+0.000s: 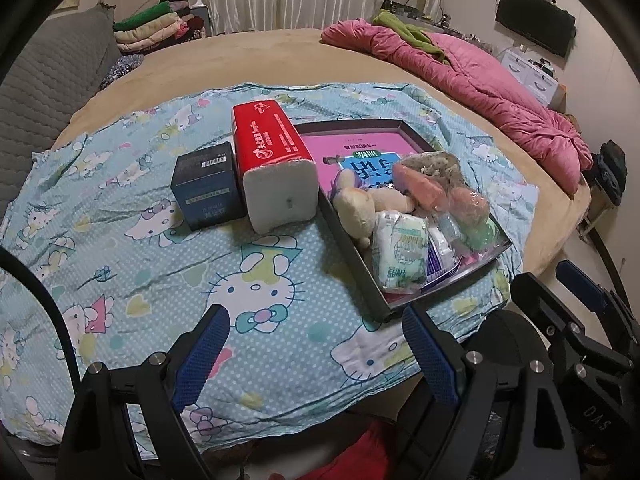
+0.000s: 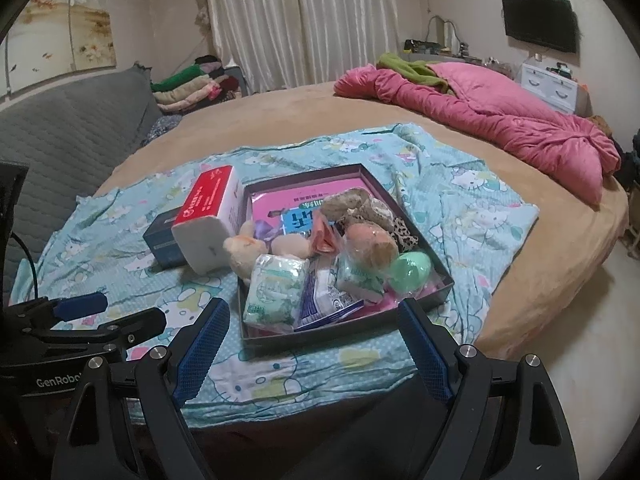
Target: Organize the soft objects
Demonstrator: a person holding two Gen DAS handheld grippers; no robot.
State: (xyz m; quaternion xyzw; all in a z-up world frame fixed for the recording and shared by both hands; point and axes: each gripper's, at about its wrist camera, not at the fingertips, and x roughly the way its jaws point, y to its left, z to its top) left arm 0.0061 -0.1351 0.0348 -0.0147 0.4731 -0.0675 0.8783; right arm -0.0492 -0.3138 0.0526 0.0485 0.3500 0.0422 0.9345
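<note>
A dark shallow box (image 1: 362,256) (image 2: 304,338) lies on a Hello Kitty cloth (image 1: 120,240) (image 2: 472,208) on the bed. It holds a plush toy (image 1: 358,204) (image 2: 244,250), a green tissue pack (image 1: 400,256) (image 2: 274,290), wrapped soft balls (image 1: 468,204) (image 2: 370,244) and other soft packs. A red tissue pack (image 1: 276,160) (image 2: 208,216) and a dark blue box (image 1: 206,186) (image 2: 160,240) stand left of it. My left gripper (image 1: 316,344) is open and empty, near the bed's front edge. My right gripper (image 2: 314,340) is open and empty, just before the box.
A pink quilt (image 1: 480,84) (image 2: 500,116) lies bunched at the back right of the tan bed (image 2: 280,112). Folded clothes (image 1: 152,28) (image 2: 188,84) are stacked by the grey headboard (image 1: 48,92). The other gripper shows at each view's edge (image 1: 580,320) (image 2: 80,312).
</note>
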